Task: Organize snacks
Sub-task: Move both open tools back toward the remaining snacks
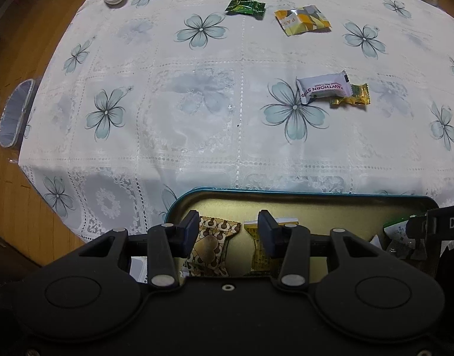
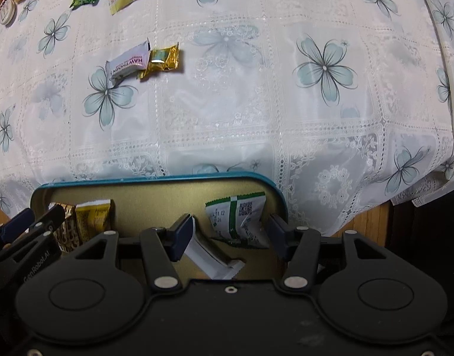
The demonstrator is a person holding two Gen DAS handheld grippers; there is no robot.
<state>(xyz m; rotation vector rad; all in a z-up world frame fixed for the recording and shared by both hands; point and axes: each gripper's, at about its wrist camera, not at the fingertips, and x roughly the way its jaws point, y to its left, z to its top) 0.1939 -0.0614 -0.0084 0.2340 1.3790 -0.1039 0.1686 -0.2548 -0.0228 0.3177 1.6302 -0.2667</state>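
Both grippers over the tin (image 1: 315,195) w/ jaws apart, nothing clamped. Left gripper (image 1: 228,231) hangs above the brown-patterned candy (image 1: 210,247) and yellow candy (image 1: 258,249); right gripper (image 2: 231,234) above the green-white packet (image 2: 238,219) and white bar (image 2: 215,259).

Risks as we see them:
- fingers sit low among loose wrappers; lifting out could snag one and drag it over the rim
- the two grippers are v close, so they may bump
- tin sits near the tablecloth edge (image 2: 339,231); a shove could slide it off

Still out on the table: Hawthorn bar (image 1: 323,87) touching gold candy (image 1: 350,95) (we could pinch both), green candy (image 1: 245,6), yellow-silver pack (image 1: 302,19).

Views: only right wrist shows the packet's QR face and the white bar; left wrist alone shows floor w/ a bin (image 1: 14,112).
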